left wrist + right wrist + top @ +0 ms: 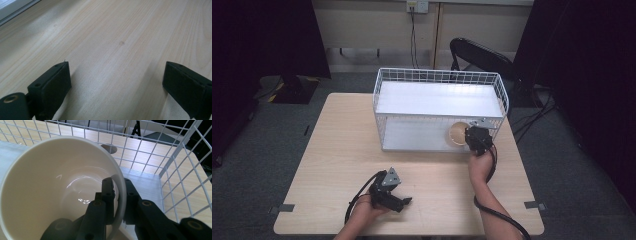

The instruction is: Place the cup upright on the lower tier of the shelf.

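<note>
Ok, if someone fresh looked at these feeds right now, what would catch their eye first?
Probably the cream bowl, tipped on its side with the right gripper pinching its rim, one jaw inside and one outside. It sits at the right front of the white wire rack at the table's far side. The left gripper rests open over the bare wooden table near the person.

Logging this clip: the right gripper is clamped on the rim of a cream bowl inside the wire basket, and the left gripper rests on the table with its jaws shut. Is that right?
Not quite. The left gripper has its jaws open, wide apart over bare table, as the left gripper view shows. The rest holds: the right gripper clamps the cream bowl by its rim inside the wire basket.
</note>
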Motion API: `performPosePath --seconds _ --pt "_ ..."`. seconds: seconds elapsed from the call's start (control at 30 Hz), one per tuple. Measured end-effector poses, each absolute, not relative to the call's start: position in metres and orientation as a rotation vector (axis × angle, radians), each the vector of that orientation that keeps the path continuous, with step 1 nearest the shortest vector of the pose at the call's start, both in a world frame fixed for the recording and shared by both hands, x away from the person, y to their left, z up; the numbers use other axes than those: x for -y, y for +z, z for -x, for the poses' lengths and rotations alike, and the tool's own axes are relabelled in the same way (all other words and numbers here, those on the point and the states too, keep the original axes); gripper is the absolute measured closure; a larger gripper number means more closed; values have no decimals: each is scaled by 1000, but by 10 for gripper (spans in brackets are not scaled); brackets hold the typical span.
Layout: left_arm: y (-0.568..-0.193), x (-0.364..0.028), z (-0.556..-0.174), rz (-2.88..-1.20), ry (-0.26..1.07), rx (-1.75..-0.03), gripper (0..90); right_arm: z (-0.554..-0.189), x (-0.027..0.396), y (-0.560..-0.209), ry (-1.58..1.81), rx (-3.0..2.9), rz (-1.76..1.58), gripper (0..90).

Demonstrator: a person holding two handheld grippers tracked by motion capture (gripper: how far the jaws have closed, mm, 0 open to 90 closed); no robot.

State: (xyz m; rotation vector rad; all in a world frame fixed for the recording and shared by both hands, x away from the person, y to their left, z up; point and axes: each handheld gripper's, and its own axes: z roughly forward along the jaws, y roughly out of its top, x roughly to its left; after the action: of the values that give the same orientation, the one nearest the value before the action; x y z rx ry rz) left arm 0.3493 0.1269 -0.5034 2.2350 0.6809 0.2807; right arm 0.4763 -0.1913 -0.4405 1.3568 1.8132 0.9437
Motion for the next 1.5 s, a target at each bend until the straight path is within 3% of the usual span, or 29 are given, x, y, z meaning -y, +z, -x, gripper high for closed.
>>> performPosePath --seconds 0.4,0.63,0.77,1.0,1.27,1.5 --pt "-503 -127 -349 -2236 281 -682 76 -481 188 -436 975 -1781 -1360 734" --pt "-503 -127 -349 -2235 281 -681 76 -481 191 -433 1025 -1762 -1381 543" --pt "-503 -127 -349 -2235 283 -683 75 -479 194 -430 1058 -1761 -1366 385" --pt "-503 -127 -349 -2235 283 -687 73 -466 195 -426 1187 -1785 -1351 253" --pt "-503 -127 -349 -2236 286 -690 71 -458 195 -426 1188 -1832 -1320 149" --pt "-503 -127 -349 -2237 289 -691 70 -455 194 -434 1145 -1865 -1322 144"
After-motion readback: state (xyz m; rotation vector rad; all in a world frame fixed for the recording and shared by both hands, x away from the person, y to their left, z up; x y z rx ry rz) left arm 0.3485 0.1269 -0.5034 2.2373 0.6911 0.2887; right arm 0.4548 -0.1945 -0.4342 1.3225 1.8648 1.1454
